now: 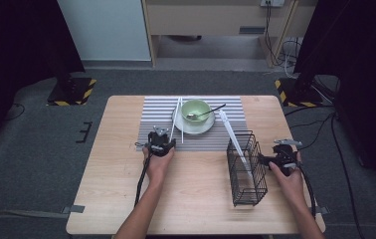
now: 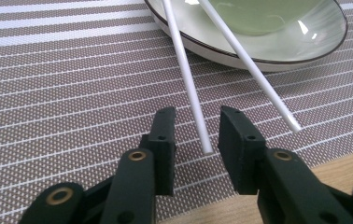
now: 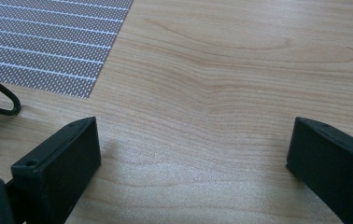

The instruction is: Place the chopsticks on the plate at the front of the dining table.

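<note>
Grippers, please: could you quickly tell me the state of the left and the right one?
Left gripper: open, jaws either side of a white chopstick, not pressing it.
Right gripper: open wide over the bare table, holding nothing.

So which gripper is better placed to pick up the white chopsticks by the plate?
Left. The left gripper already has one chopstick's end between its open jaws, at the plate. The right gripper sits open over bare table, beyond the wire basket.
</note>
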`<state>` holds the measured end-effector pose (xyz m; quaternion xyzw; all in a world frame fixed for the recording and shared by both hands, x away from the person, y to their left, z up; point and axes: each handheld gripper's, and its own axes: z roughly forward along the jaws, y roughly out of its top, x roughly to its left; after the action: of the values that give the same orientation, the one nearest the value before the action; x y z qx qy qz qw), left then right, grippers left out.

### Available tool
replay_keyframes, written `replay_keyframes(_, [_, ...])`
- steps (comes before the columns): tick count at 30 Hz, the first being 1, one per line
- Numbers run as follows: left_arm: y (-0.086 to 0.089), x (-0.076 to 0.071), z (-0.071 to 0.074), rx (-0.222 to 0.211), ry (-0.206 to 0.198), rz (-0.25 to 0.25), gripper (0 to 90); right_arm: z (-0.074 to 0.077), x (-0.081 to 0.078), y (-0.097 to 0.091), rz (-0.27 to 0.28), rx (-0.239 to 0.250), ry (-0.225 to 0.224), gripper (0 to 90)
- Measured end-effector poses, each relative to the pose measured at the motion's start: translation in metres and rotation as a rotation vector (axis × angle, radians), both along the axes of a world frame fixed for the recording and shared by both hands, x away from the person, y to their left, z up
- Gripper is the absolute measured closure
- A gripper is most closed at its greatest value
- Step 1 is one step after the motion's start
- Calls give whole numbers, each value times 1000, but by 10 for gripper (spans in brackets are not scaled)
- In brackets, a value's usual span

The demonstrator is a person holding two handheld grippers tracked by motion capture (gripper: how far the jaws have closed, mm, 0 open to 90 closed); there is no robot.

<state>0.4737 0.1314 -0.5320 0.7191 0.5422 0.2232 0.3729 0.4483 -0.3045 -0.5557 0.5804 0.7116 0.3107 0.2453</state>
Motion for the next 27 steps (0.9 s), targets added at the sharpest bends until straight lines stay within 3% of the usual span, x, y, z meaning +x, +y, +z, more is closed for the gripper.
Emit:
replay_keyframes(17, [-12,-1,-1,-26,-6,-46,750,0,0,0,0,0,0,29])
replay_keyframes(27, [-18,1,-1,-4,-14,-67,756,0,0,0,0,0,0,29])
